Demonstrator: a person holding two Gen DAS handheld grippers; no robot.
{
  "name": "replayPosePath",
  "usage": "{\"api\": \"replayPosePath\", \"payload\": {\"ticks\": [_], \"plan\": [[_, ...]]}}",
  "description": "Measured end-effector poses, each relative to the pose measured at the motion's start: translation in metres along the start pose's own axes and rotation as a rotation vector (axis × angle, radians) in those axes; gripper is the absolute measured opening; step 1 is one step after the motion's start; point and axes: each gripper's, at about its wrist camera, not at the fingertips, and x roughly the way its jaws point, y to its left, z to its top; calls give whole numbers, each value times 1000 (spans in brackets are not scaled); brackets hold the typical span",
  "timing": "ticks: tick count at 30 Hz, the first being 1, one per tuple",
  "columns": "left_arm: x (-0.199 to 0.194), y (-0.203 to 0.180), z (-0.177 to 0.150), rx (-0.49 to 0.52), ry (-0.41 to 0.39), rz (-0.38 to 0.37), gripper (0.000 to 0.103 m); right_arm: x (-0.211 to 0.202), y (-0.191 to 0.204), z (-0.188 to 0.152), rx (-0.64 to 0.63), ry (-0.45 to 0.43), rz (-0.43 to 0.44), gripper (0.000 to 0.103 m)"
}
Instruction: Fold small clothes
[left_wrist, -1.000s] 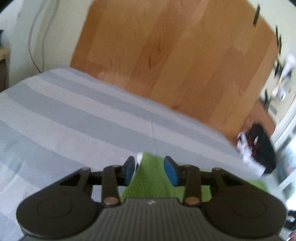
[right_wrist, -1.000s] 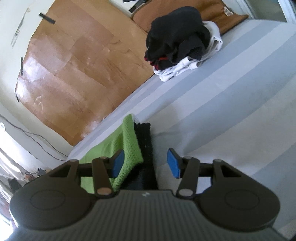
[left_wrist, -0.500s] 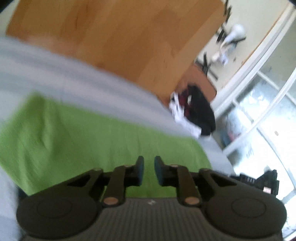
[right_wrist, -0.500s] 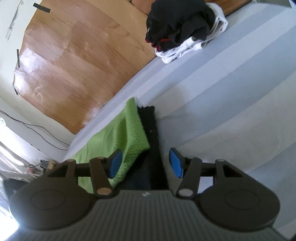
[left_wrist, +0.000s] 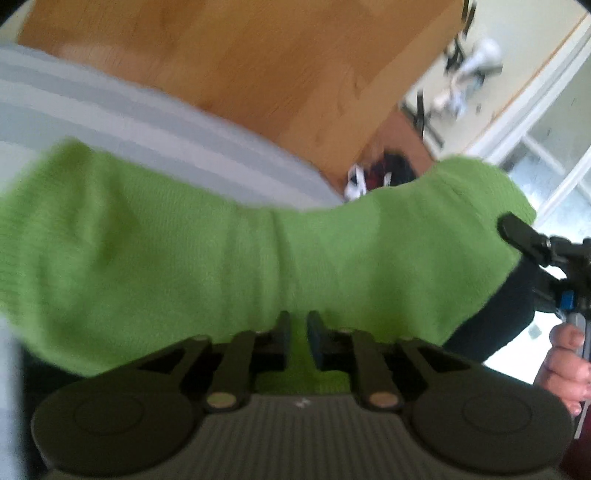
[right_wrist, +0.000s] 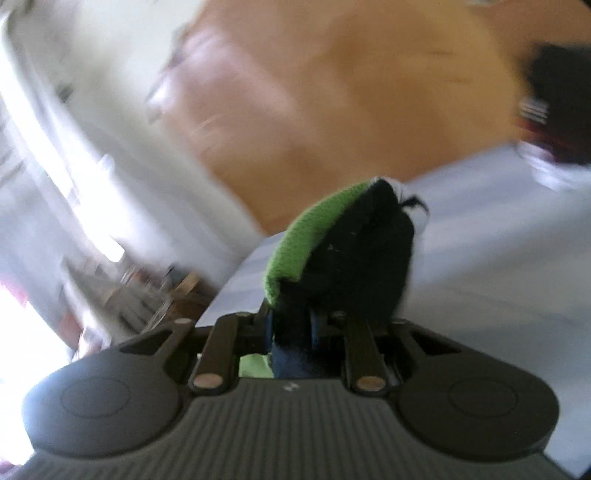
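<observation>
A green and black small garment (left_wrist: 207, 251) is lifted above the striped grey bed (left_wrist: 110, 110). My left gripper (left_wrist: 298, 332) is shut on its near green edge, and the cloth spreads across the view. My right gripper (right_wrist: 291, 328) is shut on the garment's other end (right_wrist: 354, 258), where the green layer curls over the black one. The right gripper also shows at the right edge of the left wrist view (left_wrist: 532, 243), holding that end up with a hand below it.
A pile of black and white clothes (left_wrist: 376, 177) lies at the far end of the bed, also in the right wrist view (right_wrist: 554, 122). A wooden headboard (left_wrist: 258, 66) stands behind. A window (left_wrist: 554, 155) is at the right. Both views are blurred.
My right gripper closed on the black and green end and lifted it. My left gripper stays shut on the green edge, and the garment has risen off the bed between the two grippers.
</observation>
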Motion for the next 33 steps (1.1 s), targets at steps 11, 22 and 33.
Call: {"api": "replayPosePath", "payload": {"ticks": [11, 22, 33], "plan": [[-173, 81, -20, -250, -422, 254, 47, 210, 49, -59, -137, 405, 169, 40], [-110, 70, 6, -199, -326, 231, 92, 111, 29, -32, -163, 154, 127, 51], [-36, 25, 4, 100, -295, 744, 92, 142, -74, -38, 228, 112, 61, 5]]}}
